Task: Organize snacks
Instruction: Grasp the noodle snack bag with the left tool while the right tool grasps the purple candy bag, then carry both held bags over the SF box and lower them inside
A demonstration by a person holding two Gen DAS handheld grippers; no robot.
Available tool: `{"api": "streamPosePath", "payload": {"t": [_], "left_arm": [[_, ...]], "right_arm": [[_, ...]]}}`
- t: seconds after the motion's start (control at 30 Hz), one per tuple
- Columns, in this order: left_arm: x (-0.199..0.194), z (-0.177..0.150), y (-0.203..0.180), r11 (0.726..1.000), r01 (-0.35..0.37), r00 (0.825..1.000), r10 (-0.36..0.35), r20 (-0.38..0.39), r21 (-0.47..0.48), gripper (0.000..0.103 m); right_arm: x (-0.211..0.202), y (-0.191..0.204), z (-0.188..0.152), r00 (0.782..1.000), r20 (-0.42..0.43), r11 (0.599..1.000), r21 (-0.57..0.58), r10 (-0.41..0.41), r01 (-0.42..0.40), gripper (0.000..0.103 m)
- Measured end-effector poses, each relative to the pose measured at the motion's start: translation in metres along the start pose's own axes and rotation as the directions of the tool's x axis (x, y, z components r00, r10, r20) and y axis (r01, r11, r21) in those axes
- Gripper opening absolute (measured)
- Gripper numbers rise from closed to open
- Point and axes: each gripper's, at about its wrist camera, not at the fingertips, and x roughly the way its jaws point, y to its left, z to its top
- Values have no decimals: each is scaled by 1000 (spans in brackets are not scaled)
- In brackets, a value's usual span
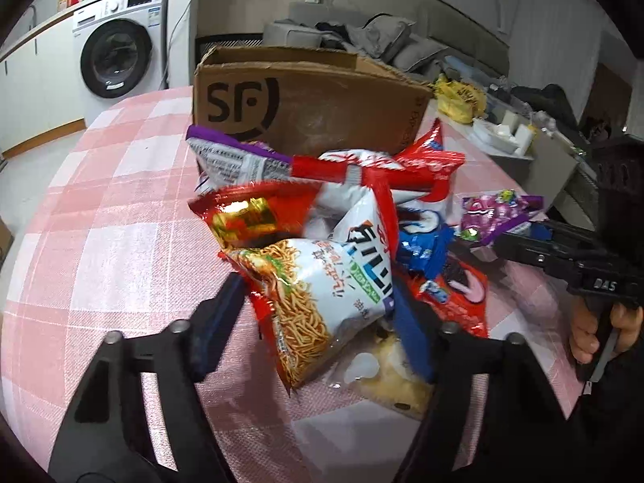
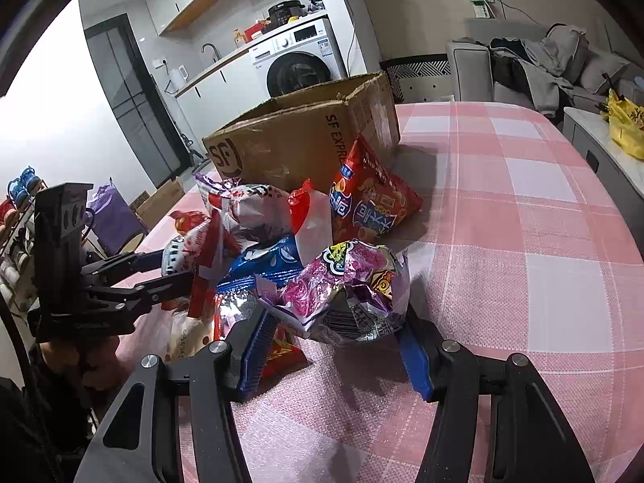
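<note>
Because the snacks are meant to end up somewhere tidy, we read the open cardboard box at twelve o'clock on the pink checked table as their destination; the pile lies heaped against its near wall. Our left gripper has its jaws spread on either side of the noodle snack bag, seemingly not yet squeezing. Our right gripper likewise straddles the purple bag, jaws apart, at the heap's four o'clock edge.
</note>
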Motion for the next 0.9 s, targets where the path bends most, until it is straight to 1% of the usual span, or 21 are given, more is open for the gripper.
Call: {"api": "streamPosePath", "payload": {"t": [0.03, 0.07, 0.13, 0.27, 0.43, 0.53, 0.73, 0.9], "left_arm": [[-1, 0, 0, 1000, 7, 1000, -7, 8, -2, 54], [-4, 0, 0, 1000, 13, 1000, -13, 23, -4, 49], [-9, 0, 1, 1000, 25, 999, -25, 34, -7, 45], [-14, -3, 2, 1000, 27, 999, -27, 42, -13, 43], [-23, -3, 1, 999, 33, 998, -32, 61, -11, 41], [-32, -4, 0, 999, 45, 996, -44, 80, -13, 41], [-50, -3, -5, 999, 41, 993, -42, 111, 10, 40], [-66, -1, -7, 999, 35, 989, -36, 142, 10, 40]], "right_arm": [[-1, 0, 0, 1000, 3, 1000, 0, 4, -4, 58], [-2, 0, 0, 1000, 7, 1000, -1, 1, -1, 58], [-6, 2, -2, 1000, 22, 1000, -7, -1, 1, 58], [-12, 5, -2, 999, 43, 1000, -19, -11, 12, 57], [-22, 5, 0, 997, 76, 1000, -15, 1, 0, 57], [-31, 7, 1, 995, 99, 1000, -16, 5, -3, 57], [-44, 10, 4, 991, 132, 1000, -22, 13, -10, 57], [-52, 16, 6, 988, 151, 999, -32, 20, -15, 57]]}}
